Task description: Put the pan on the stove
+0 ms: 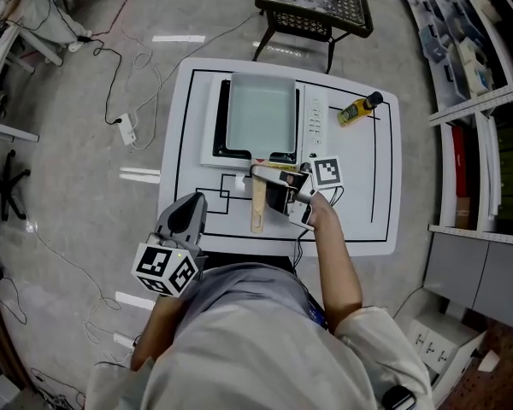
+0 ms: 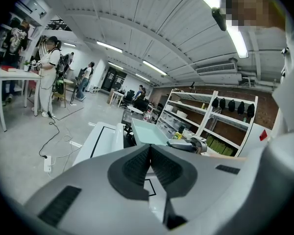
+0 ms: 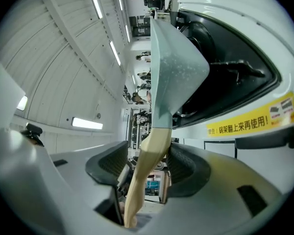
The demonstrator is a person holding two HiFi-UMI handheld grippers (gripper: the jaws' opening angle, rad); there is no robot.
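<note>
**Release at the handle, pan on the burner**

I judge the placing itself to be done, so what remains is letting go cleanly. In the head view the pan [image 1: 261,112] sits square on the stove [image 1: 313,120] at the far half of the desk [image 1: 368,195]. Its wooden handle [image 1: 257,207] reaches back toward me, past the stove's front edge.

My right tongs [image 3: 148,166] stand wide apart with the handle running between the pads. There is a clear gap on one side, and on the other the pad sits just beside the wood, perhaps brushing it. I call that no grip. My left tongs [image 2: 150,166] are closed pad to pad with nothing in them, held near my body off the desk's near edge, well away from the pan.

To finish well I would draw the right tongs back off the handle with the jaws kept wide, so neither pad drags the wood sideways and skews the pan on the burner. I would avoid any lift on the way out, because a catch under the handle could tip the pan's far end. The left tongs need do nothing.
</note>
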